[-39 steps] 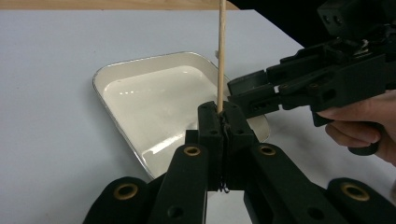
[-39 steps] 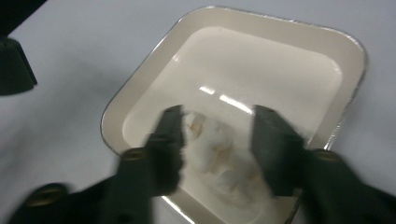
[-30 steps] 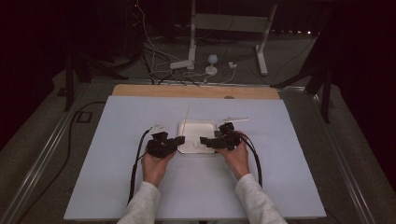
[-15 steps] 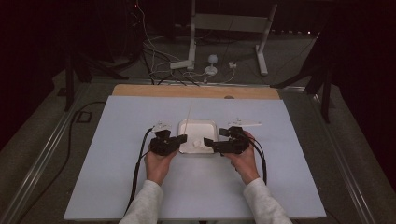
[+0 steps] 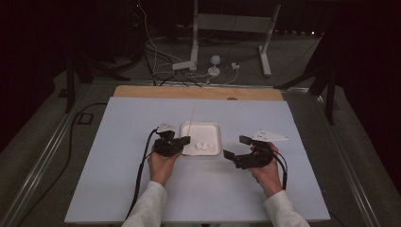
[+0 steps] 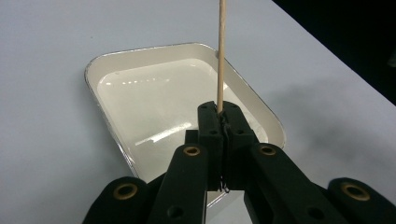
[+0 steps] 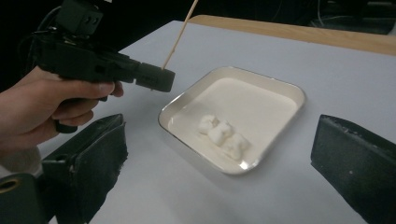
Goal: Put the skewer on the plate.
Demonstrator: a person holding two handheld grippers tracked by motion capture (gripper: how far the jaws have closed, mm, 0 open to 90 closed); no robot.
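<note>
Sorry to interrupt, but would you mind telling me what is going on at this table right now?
A person works at a white table with a gripper in each hand. The left gripper is shut on a thin wooden skewer, held over the near edge of a white tray. Three small white lumps, perhaps marshmallows, lie in the tray. The right gripper is open and off to the tray's right, holding nothing.
</note>
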